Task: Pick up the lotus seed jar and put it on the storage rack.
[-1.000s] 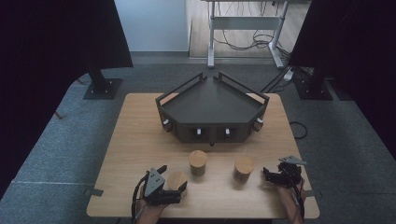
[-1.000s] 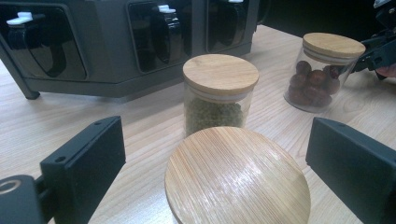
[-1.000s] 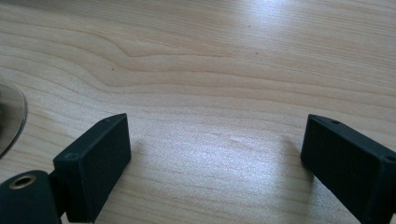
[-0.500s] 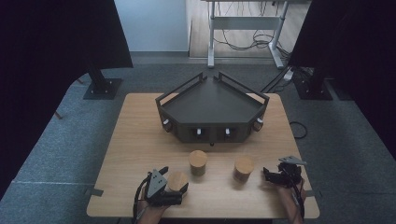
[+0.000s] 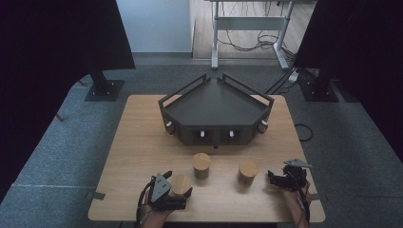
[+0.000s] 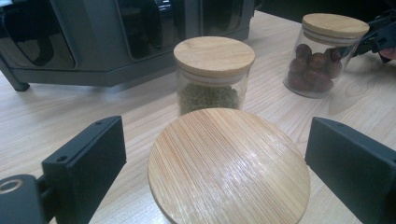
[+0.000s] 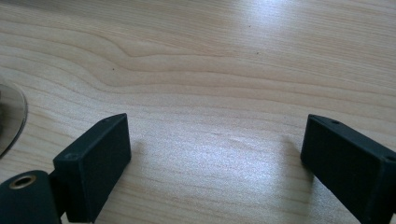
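Three glass jars with round wooden lids stand on the wooden table [image 5: 142, 142]. My left gripper [image 5: 177, 191] is open, its jaws on either side of the nearest jar [image 5: 181, 184]. In the left gripper view that jar's lid [image 6: 229, 168] lies between the jaws [image 6: 215, 128], with a small gap on each side. Behind it stand a jar of green beans [image 6: 212, 74] [image 5: 201, 164] and a jar of reddish-brown fruit [image 6: 322, 56] [image 5: 248, 170]. My right gripper [image 5: 273, 178] is open just right of the fruit jar, low over bare wood [image 7: 215, 126], holding nothing.
A dark grey angular tray [image 5: 214, 135] with raised rails and small knobs on its front wall stands at the middle back of the table. Black stands and a metal desk frame stand on the carpet beyond. The table's near edge is close behind both hands.
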Demonstrator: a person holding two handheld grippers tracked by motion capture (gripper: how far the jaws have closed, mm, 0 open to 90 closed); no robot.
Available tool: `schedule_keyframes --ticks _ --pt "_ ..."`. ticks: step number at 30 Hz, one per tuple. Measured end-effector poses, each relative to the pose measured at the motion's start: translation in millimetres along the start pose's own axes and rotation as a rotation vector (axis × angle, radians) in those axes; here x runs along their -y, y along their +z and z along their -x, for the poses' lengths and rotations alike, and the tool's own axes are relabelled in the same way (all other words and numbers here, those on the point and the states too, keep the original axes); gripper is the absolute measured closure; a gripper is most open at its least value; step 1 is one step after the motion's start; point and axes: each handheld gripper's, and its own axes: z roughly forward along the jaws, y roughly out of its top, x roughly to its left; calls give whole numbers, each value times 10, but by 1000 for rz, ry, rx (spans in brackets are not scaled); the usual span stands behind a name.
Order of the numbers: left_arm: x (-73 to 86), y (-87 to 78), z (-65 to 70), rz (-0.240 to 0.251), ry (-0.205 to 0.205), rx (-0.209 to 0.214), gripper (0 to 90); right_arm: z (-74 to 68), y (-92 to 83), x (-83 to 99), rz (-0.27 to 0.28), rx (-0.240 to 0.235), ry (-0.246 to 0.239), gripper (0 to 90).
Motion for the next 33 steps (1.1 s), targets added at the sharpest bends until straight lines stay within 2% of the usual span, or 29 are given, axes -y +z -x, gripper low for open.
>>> schedule_keyframes --ticks 18,25,29,33 --pt "89 64 13 -59 10 -8 92 0 0 0 0 0 -1 78" --pt "118 90 18 -78 4 4 154 0 0 0 0 -1 -1 78" --pt "124 89 15 -84 -6 16 233 0 0 0 0 0 -1 78" --pt "119 86 35 -87 3 4 256 0 0 0 0 -1 -1 78"
